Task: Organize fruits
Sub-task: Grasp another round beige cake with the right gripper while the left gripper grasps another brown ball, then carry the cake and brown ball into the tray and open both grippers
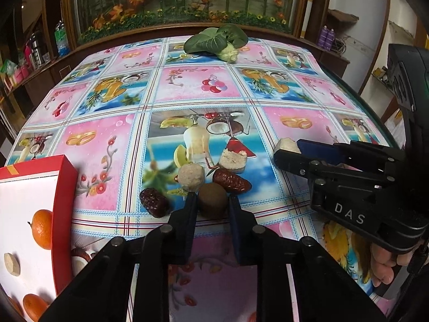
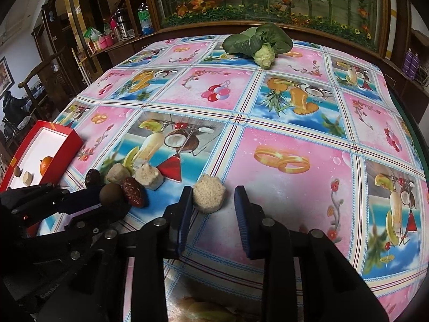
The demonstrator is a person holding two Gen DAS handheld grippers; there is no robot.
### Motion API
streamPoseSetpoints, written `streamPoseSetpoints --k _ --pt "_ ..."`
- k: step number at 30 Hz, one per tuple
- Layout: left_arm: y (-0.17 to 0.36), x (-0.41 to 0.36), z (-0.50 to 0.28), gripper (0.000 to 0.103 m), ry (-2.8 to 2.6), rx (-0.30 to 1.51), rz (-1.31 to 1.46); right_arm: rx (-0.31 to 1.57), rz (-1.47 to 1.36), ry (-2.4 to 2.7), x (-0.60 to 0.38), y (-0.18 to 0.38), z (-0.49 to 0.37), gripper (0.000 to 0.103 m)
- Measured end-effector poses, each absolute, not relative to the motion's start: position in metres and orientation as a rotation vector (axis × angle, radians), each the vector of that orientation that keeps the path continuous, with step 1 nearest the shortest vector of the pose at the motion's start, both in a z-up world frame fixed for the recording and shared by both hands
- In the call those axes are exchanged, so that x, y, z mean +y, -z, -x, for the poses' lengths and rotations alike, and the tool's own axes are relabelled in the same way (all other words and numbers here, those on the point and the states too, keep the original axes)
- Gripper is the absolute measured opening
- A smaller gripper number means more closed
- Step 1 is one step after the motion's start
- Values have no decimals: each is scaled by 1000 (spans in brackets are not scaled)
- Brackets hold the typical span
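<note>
At the far left sits the red box point(image 1: 64, 187), an orange point(image 1: 43, 228) and a pale disc point(image 1: 12, 264) inside it. Next comes the left gripper point(image 1: 211, 204), its fingers pressed on either side of a brown round fruit point(image 1: 213, 201) (red dates point(image 1: 232, 183) lie beside it). Further right, the right gripper point(image 2: 214, 201) stands spread around a pale crumbly block point(image 2: 209, 197) on the tablecloth point(image 2: 295, 139), one finger touching it.
</note>
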State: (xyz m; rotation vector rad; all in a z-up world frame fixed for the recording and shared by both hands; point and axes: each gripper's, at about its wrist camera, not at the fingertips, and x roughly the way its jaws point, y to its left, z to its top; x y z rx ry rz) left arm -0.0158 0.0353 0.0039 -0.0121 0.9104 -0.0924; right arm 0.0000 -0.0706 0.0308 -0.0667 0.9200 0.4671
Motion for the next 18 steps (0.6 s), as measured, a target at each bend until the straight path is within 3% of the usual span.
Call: streamPoseSetpoints --k 5,18 --pt "-4 37 17 22 87 910 29 919 67 -454 -71 -31 0 27" --pt "-30 64 66 22 21 861 68 859 58 -477 -69 -41 13 27"
